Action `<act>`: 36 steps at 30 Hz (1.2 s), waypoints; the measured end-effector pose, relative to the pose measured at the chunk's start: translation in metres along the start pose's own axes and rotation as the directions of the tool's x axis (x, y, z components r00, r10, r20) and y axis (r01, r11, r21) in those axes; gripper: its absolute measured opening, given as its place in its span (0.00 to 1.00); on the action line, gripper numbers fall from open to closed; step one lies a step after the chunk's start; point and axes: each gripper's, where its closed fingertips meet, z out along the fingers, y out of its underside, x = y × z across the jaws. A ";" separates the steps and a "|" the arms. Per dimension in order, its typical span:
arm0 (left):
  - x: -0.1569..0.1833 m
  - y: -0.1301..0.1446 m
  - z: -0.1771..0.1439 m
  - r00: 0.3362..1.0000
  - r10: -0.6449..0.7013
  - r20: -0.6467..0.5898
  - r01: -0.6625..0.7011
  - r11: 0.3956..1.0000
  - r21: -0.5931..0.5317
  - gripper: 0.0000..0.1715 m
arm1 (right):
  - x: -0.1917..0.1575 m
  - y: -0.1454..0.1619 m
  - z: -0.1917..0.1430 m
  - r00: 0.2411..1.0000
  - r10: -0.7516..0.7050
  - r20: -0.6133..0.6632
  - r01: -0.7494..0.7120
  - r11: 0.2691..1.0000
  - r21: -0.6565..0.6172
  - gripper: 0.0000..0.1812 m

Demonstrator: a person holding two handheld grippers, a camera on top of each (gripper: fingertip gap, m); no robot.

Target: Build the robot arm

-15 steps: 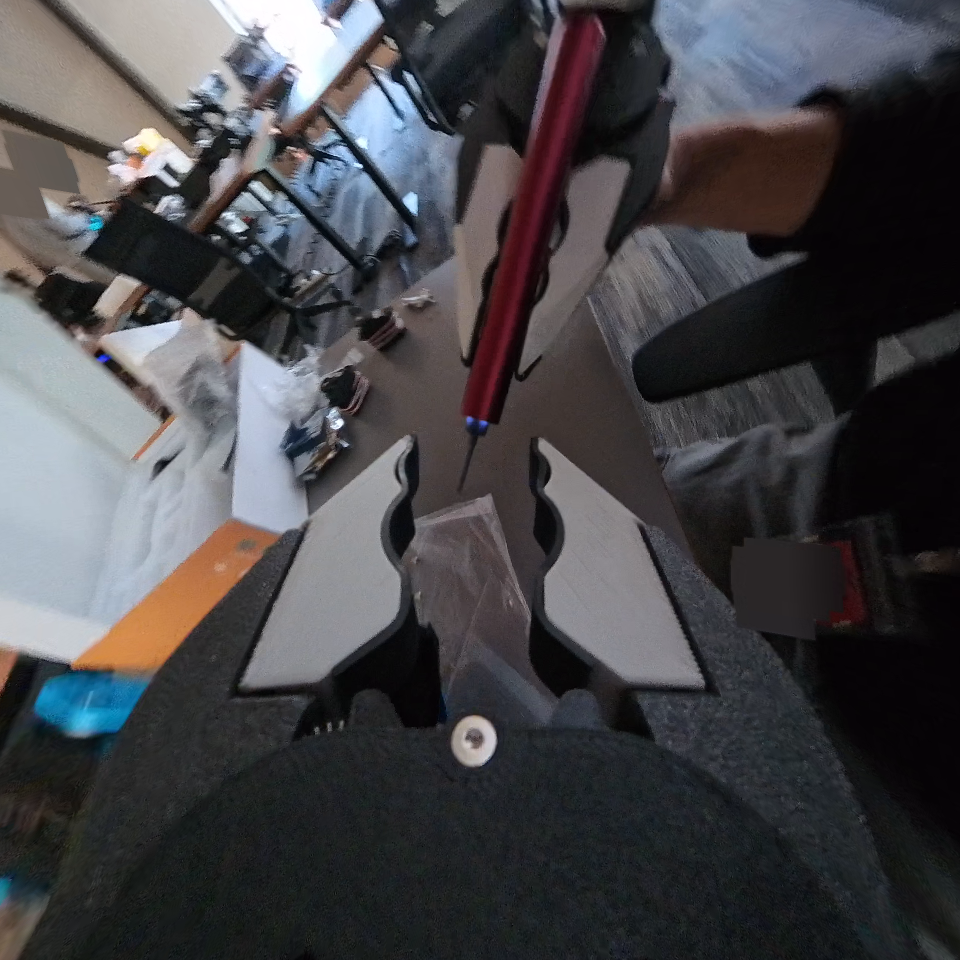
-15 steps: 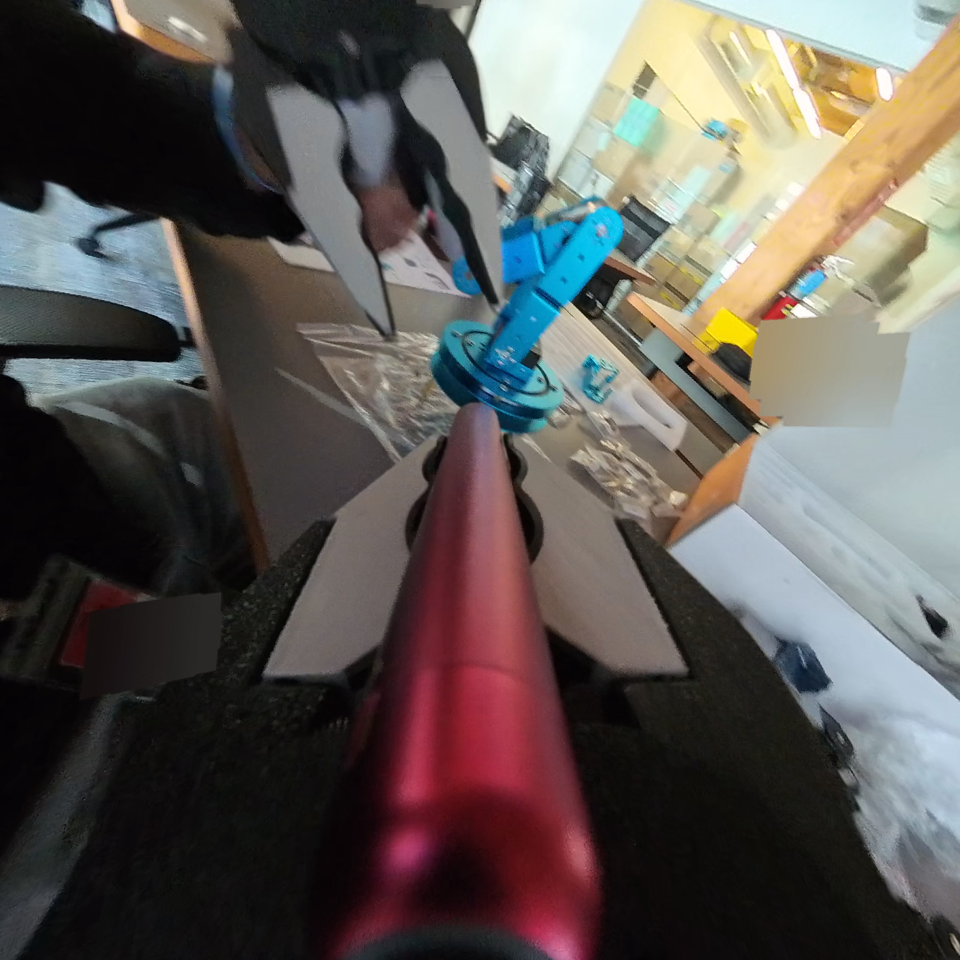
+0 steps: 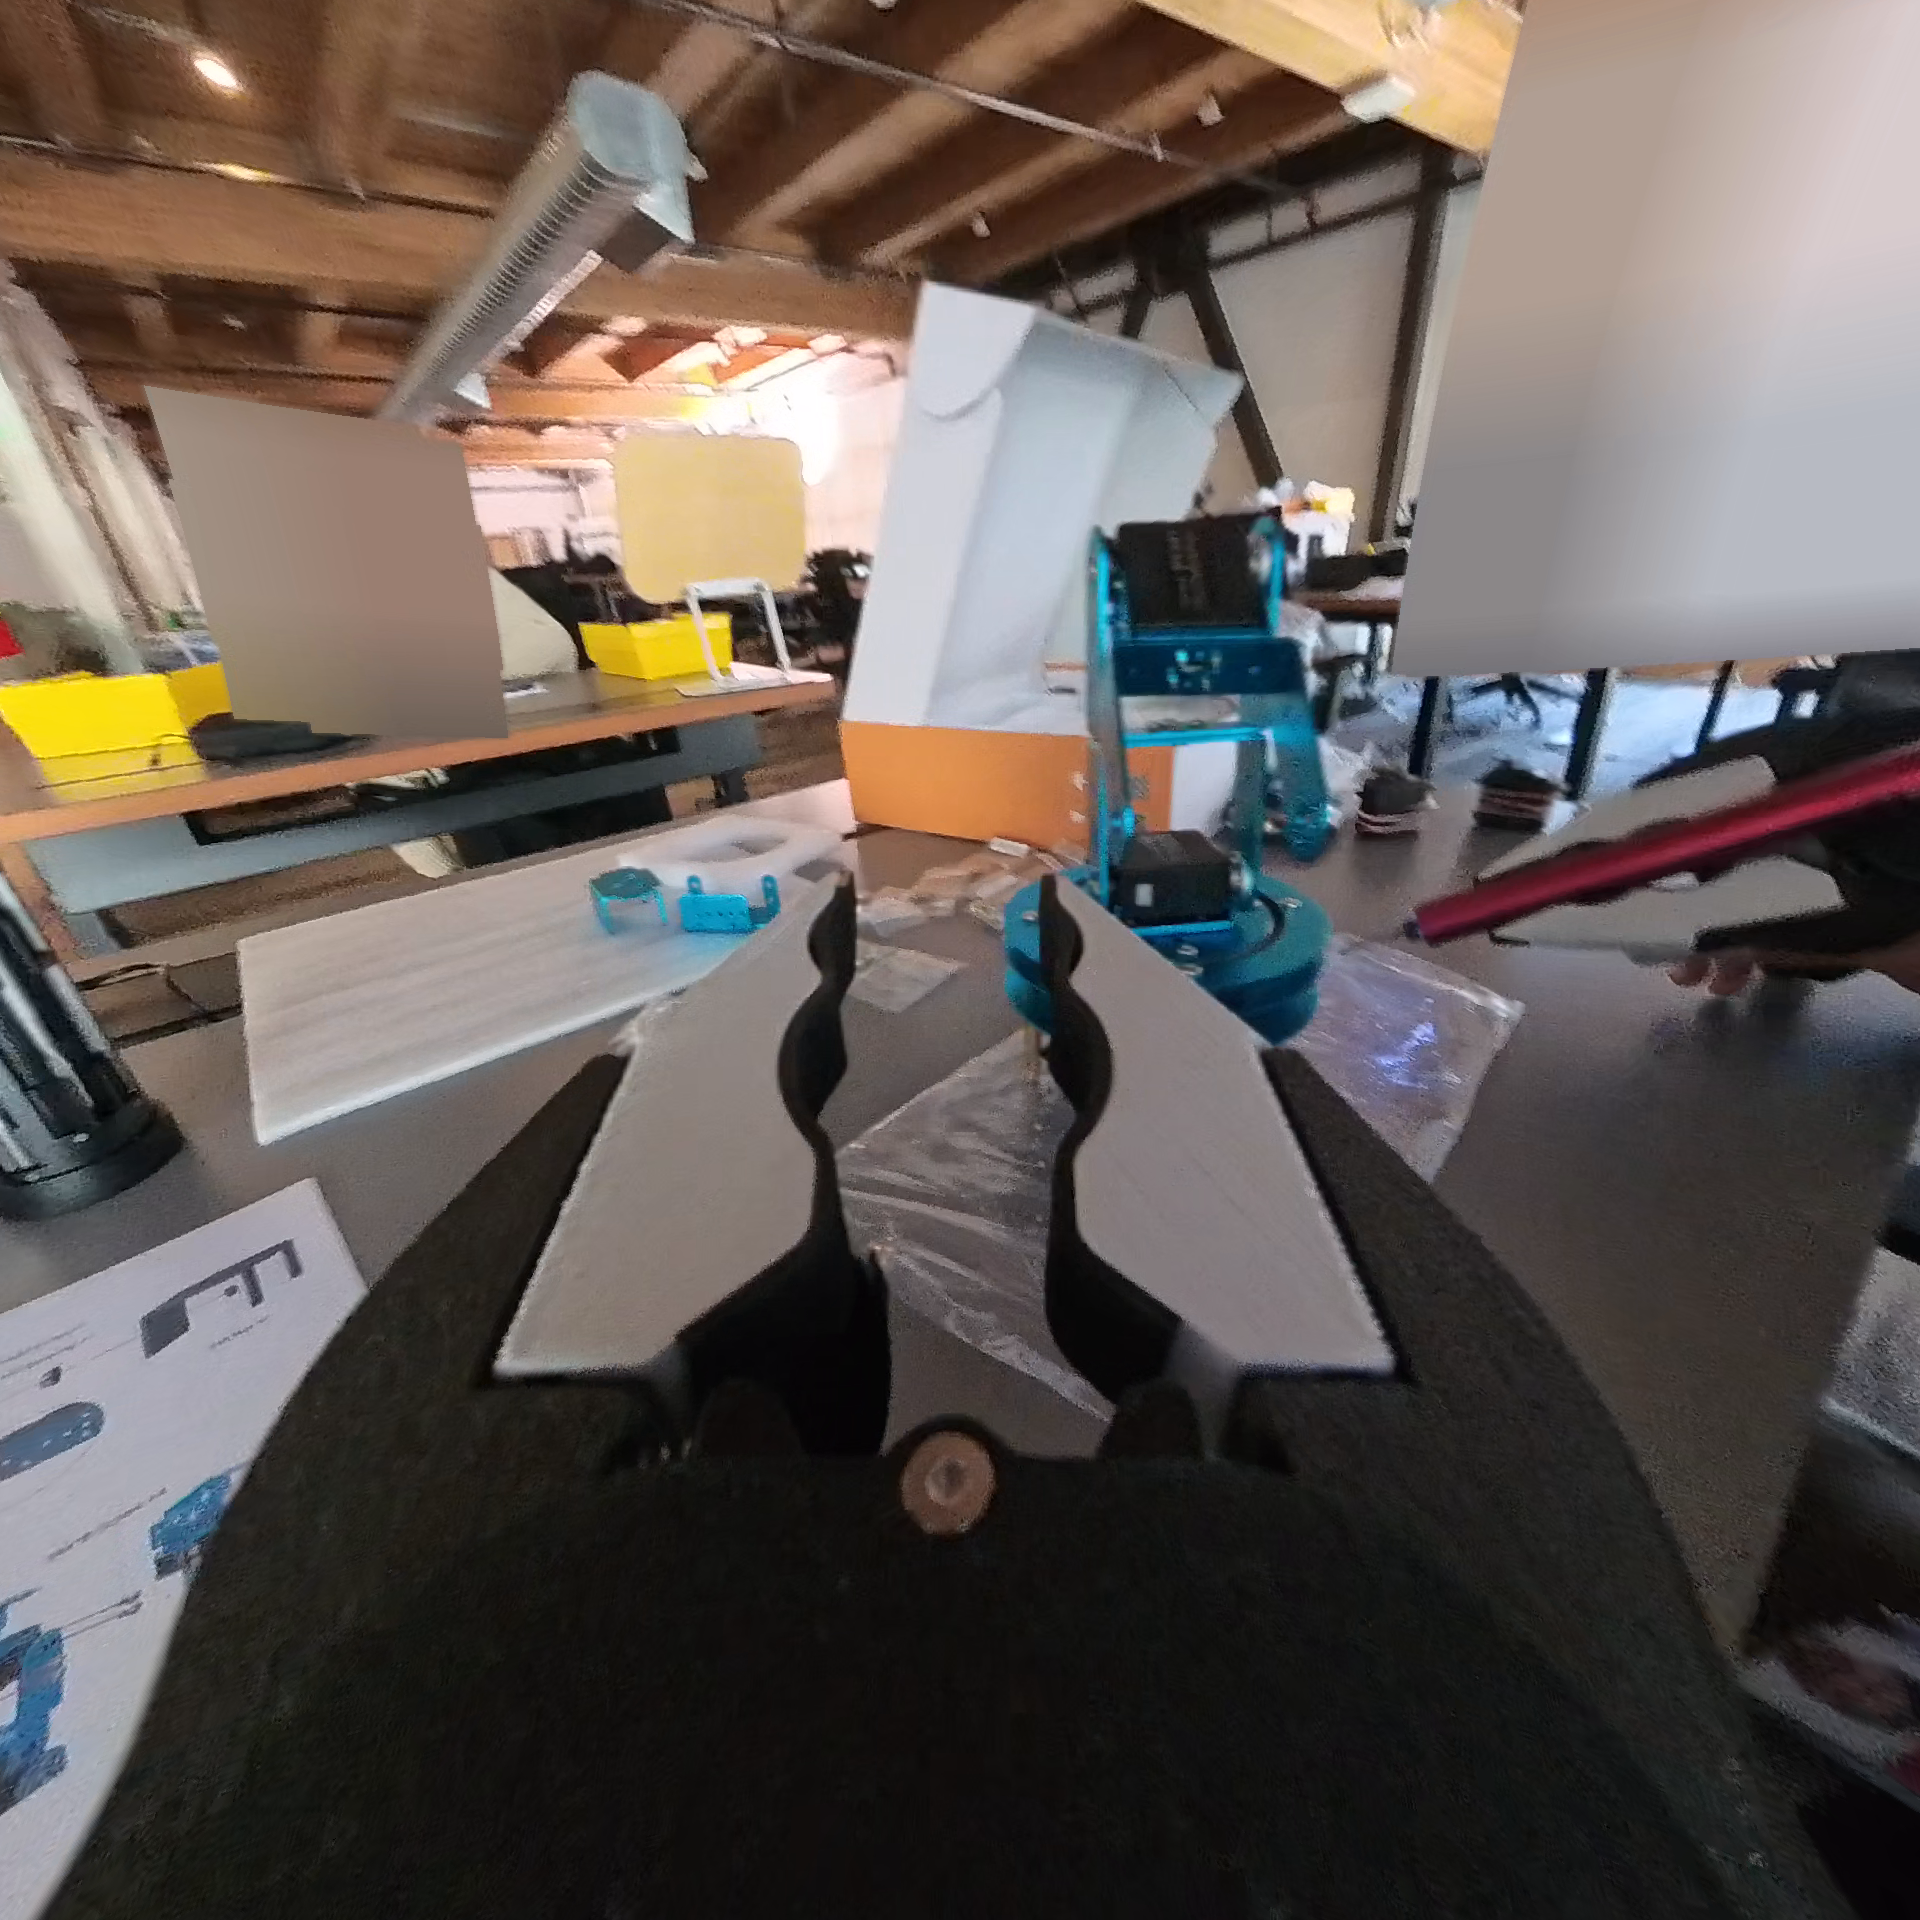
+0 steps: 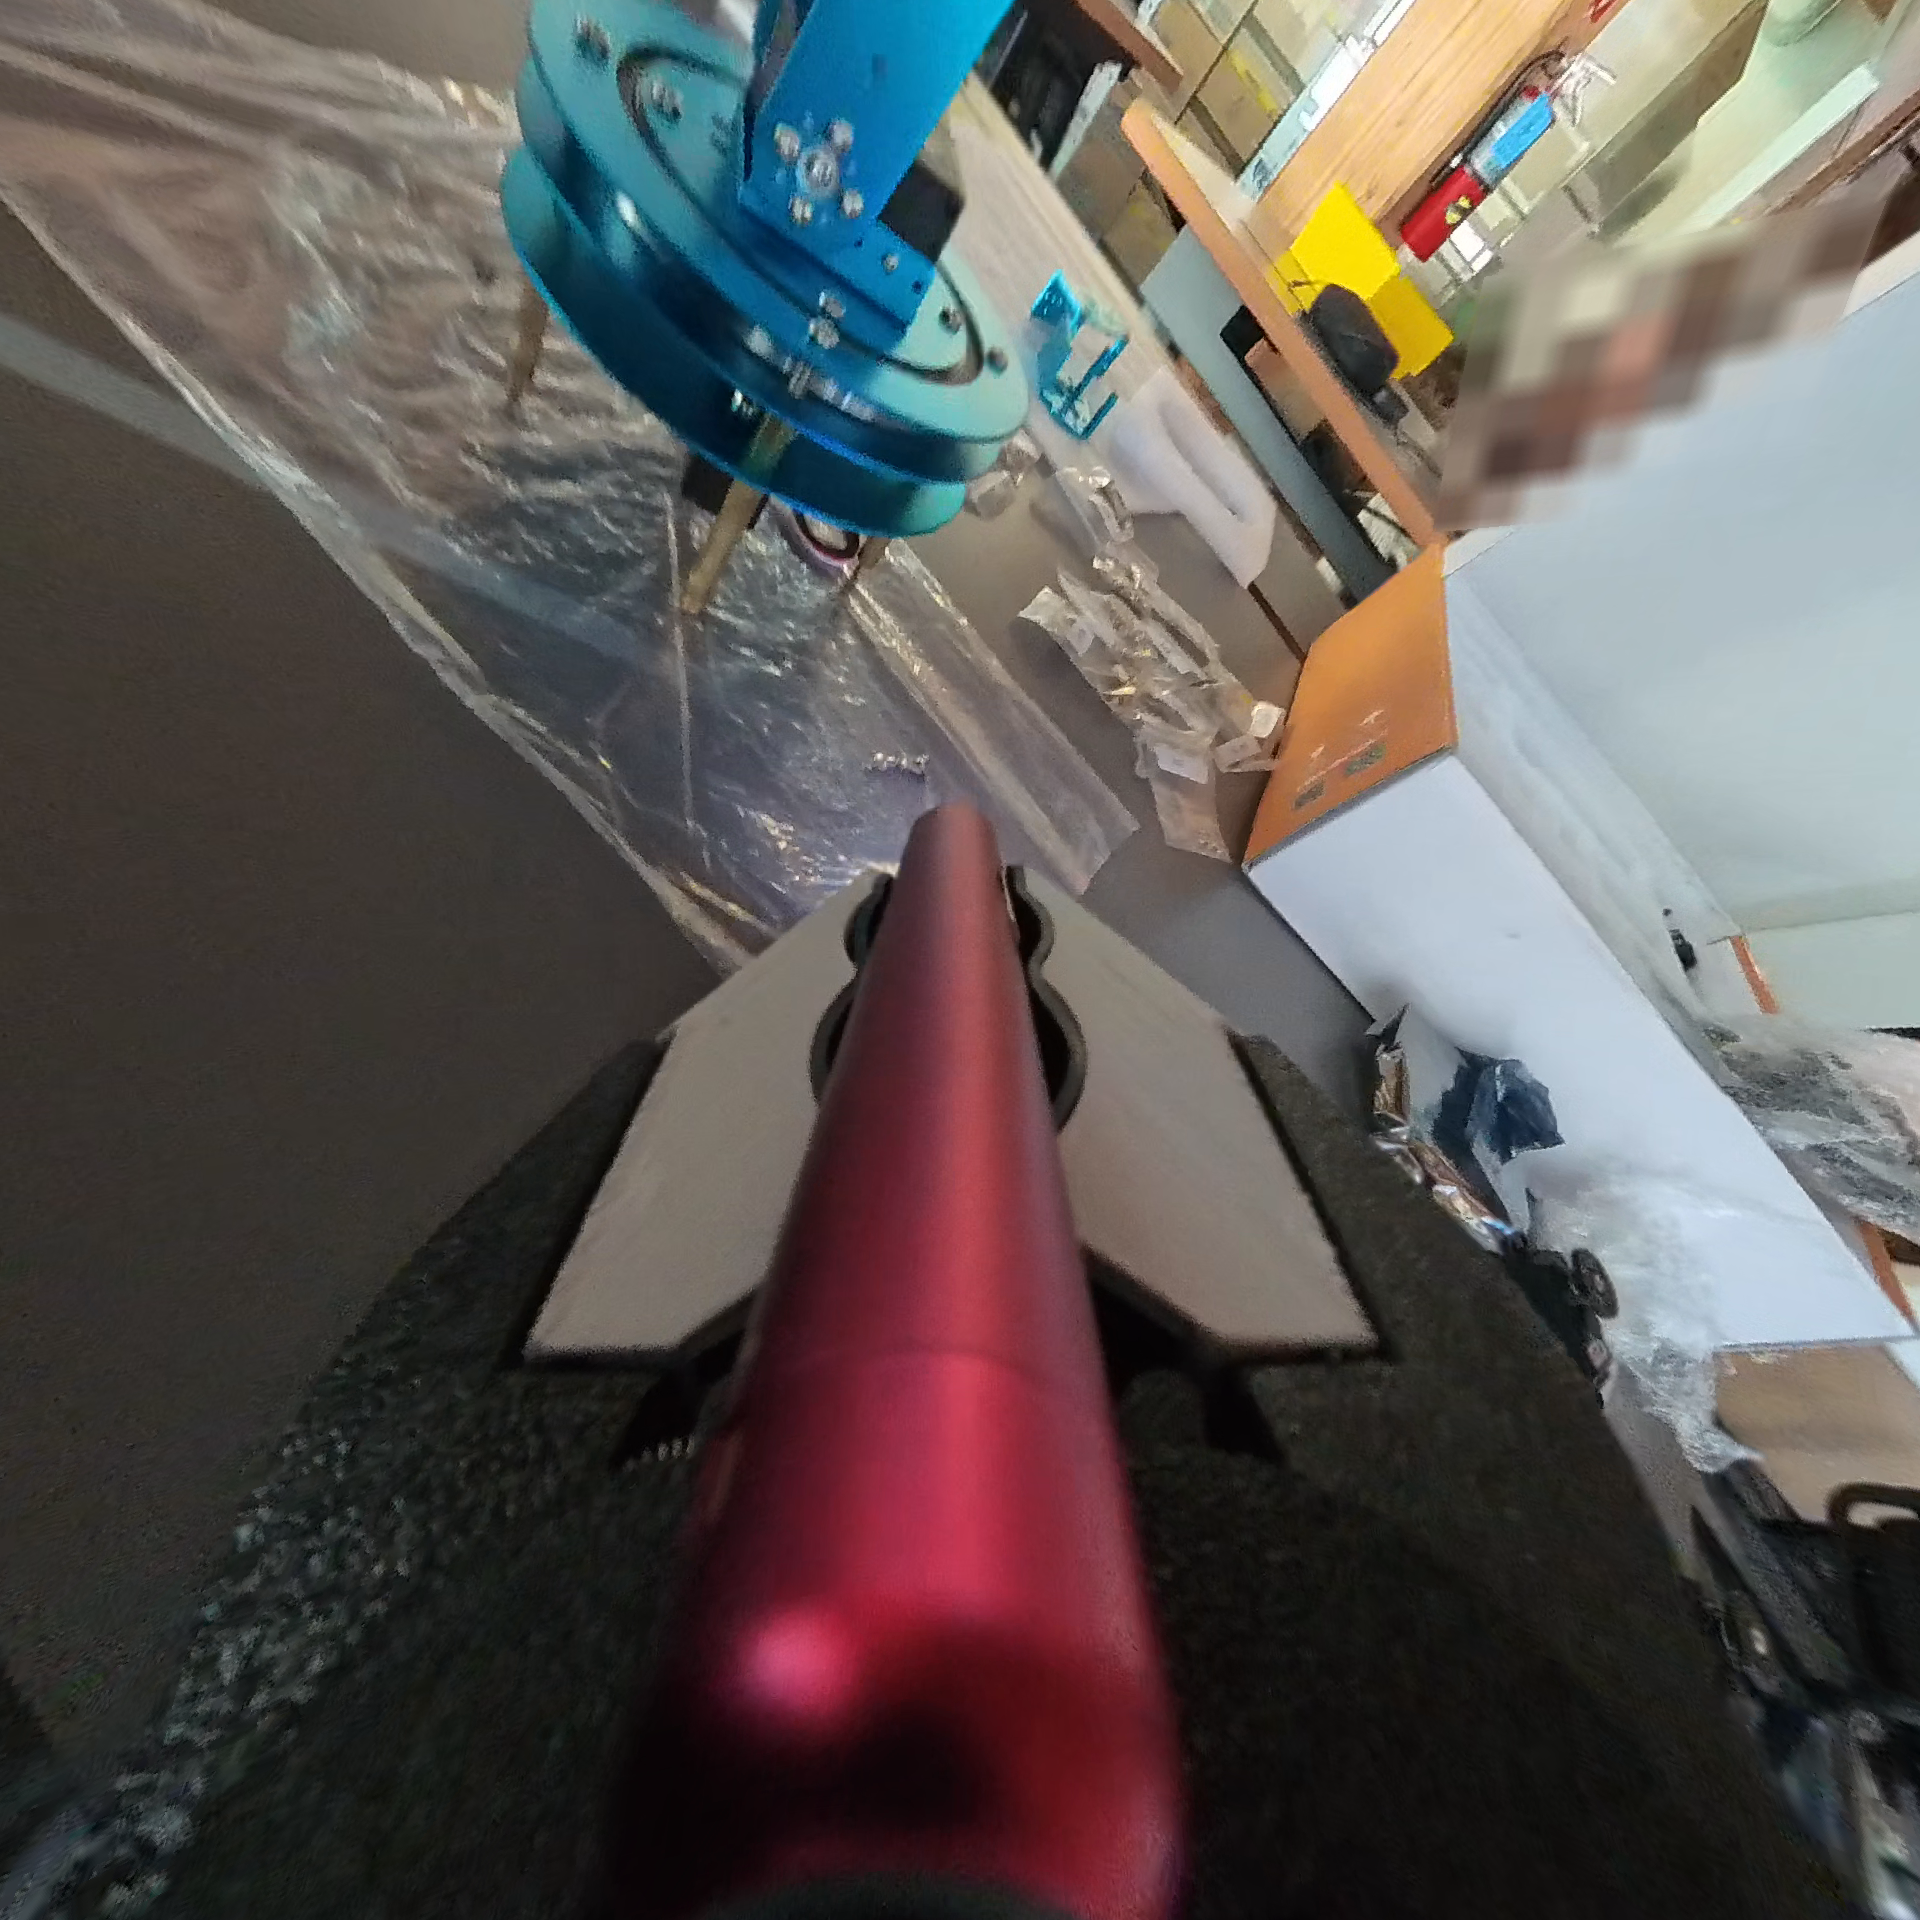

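Observation:
My left gripper [image 3: 945,904] is open and empty, low over the grey table [image 3: 1610,1195]. It points at a blue metal robot-arm kit [image 3: 1174,831] that stands on thin legs on a clear plastic bag [image 3: 977,1174]. My right gripper [image 4: 945,894] is shut on a red screwdriver [image 4: 935,1247], whose tip points over the plastic bag [image 4: 582,582] toward the kit's round blue base [image 4: 748,322]. In the left wrist view the right gripper [image 3: 1558,904] and the red screwdriver [image 3: 1662,852] come in from the right, just short of the kit.
An open white and orange box [image 3: 997,623] stands behind the kit and also shows in the right wrist view [image 4: 1455,831]. Two small blue brackets [image 3: 686,904] lie beside a white foam sheet [image 3: 468,987]. A printed sheet [image 3: 104,1403] lies front left. Small parts bags [image 4: 1164,665] lie near the box. The left gripper's tips are roughly 30 cm from the right gripper's.
The left gripper has swung round from facing the right gripper and now faces the blue kit, with its jaws closer together. The right gripper with the screwdriver has moved nearer the kit's base.

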 end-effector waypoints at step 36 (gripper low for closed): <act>0.007 0.023 0.011 0.995 0.096 -0.004 -0.096 0.995 -0.015 0.19 | -0.009 0.010 0.010 0.976 -0.193 -0.096 0.187 0.980 -0.073 0.12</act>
